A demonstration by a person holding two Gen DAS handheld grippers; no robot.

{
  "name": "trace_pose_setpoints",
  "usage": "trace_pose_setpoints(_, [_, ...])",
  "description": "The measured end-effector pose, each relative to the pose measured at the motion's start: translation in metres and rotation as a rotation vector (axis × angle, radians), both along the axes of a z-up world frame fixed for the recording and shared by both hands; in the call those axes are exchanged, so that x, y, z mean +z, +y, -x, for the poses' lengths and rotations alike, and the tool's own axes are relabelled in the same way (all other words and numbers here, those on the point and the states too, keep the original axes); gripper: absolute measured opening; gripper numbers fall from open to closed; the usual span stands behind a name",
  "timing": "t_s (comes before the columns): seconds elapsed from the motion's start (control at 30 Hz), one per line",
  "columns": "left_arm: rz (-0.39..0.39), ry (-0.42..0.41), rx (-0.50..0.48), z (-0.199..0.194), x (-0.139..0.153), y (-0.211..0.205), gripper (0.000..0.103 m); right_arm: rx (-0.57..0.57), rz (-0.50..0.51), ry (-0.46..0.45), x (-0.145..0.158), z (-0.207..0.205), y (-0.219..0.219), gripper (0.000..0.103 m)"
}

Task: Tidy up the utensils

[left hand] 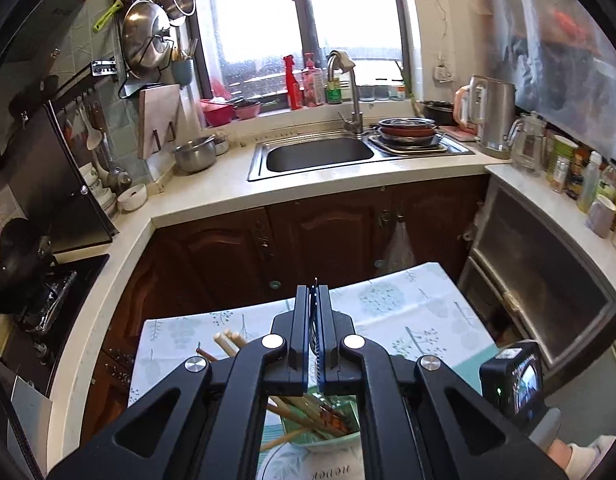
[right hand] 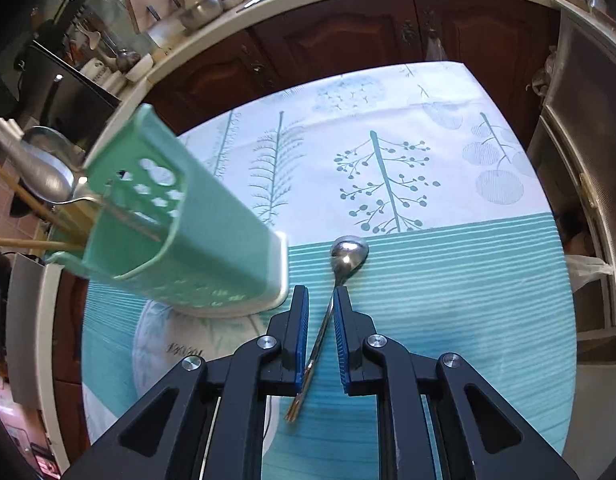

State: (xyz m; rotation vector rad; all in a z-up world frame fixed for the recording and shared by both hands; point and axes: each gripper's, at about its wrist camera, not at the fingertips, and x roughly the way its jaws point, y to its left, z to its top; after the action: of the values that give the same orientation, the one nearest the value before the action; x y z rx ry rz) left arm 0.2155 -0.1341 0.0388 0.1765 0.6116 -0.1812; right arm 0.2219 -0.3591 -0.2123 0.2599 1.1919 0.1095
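While the left gripper (left hand: 316, 292) is pressed together above the table, a slim steel spoon (right hand: 335, 280) is seen lying on the teal-striped tablecloth (right hand: 448, 280) between the right gripper's (right hand: 321, 300) slightly parted fingers, beside the green perforated plastic utensil holder (right hand: 180, 232).

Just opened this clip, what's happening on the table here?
A person with a handheld gripper in each hand is sorting utensils. The right gripper is tilted down over a metal spoon lying on the patterned tablecloth; its jaws are slightly apart, straddling the handle without clamping it. Left of it stands a green utensil holder already holding another spoon and chopsticks. The left gripper is shut, raised above the holder.
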Motion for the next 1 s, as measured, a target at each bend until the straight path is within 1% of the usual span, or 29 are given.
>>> trace_pose_setpoints(0.1, [-0.020,0.014,0.026,-0.011,-0.015,-0.006,0.001,0.007,0.038,0.016,-0.014,-0.011,0.004,0.013])
trace_pose_setpoints(0.33, [-0.041,0.115,0.033,-0.029,-0.056,-0.016,0.003,0.029,0.142,0.064,-0.037,-0.025,0.020,0.013])
trace_pose_setpoints(0.4, [-0.034,0.139,0.024,-0.032,-0.063,-0.017,0.003,0.042,0.191,0.039,-0.038,-0.025,0.027,0.014])
trace_pose_setpoints(0.57, [-0.007,0.156,0.016,-0.030,-0.065,-0.014,0.004,0.117,0.340,-0.009,-0.044,-0.020,0.048,0.014])
trace_pose_setpoints(0.63, [0.000,0.153,0.015,-0.028,-0.063,-0.013,0.004,0.143,0.374,-0.024,-0.046,-0.019,0.053,0.012])
trace_pose_setpoints(0.7, [0.007,0.148,0.010,-0.025,-0.060,-0.012,0.004,0.161,0.388,-0.021,-0.047,-0.019,0.055,0.005])
trace_pose_setpoints(0.77, [0.024,0.148,-0.004,-0.019,-0.055,-0.011,0.004,0.152,0.376,-0.008,-0.045,-0.020,0.052,0.003])
trace_pose_setpoints(0.8, [0.032,0.148,-0.011,-0.015,-0.052,-0.009,0.004,0.137,0.347,0.002,-0.044,-0.020,0.047,0.003])
trace_pose_setpoints(0.93, [0.076,0.157,-0.058,0.012,-0.042,0.000,0.004,0.073,0.147,0.030,-0.041,-0.014,0.013,0.003])
trace_pose_setpoints(1.0, [0.088,0.180,-0.088,0.030,-0.043,0.005,0.004,0.058,0.075,0.032,-0.041,-0.006,0.001,0.003])
